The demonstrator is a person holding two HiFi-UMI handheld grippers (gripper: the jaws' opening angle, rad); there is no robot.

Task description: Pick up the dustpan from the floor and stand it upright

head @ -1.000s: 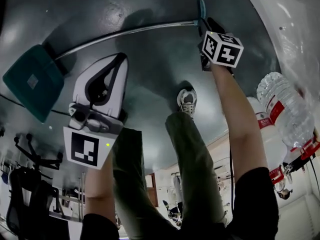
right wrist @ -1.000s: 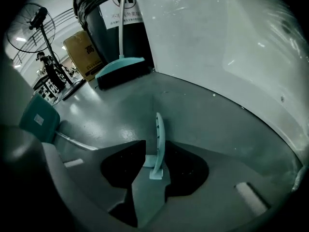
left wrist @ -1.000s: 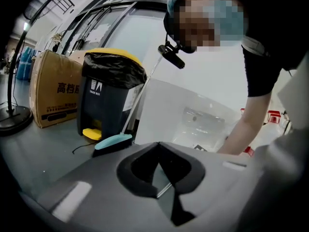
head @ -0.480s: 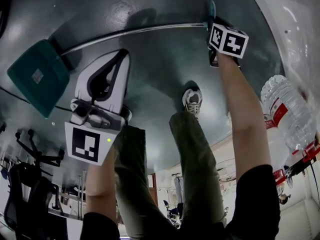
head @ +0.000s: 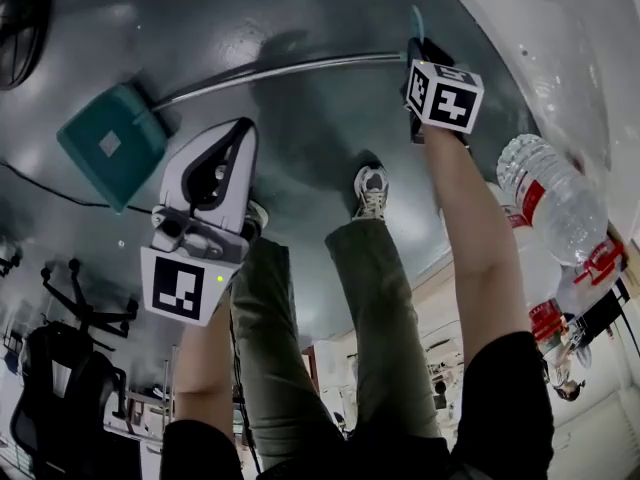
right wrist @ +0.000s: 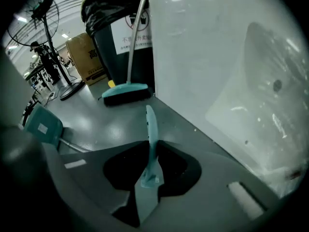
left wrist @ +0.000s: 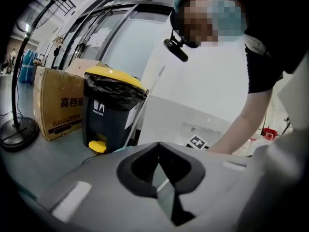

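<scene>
Grey floor (head: 300,13), bin (right wrist: 113,42) by a white wall (right wrist: 193,47). Right tool (right wrist: 150,149) has just been closing and now clamps the teal grip (right wrist: 151,124) of the dustpan (head: 110,143). The pan end is low, far left. Left tool (left wrist: 159,146) has its jaws together, empty.

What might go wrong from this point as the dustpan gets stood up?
1. The right gripper pinches only the thin end of the handle, far from the pan; the weight at the far end may twist it or pull it out of the grip.
2. The broom leans on the bin close by; a swinging pan might knock it over.
3. The left gripper is empty, so nothing steadies the handle.
</scene>
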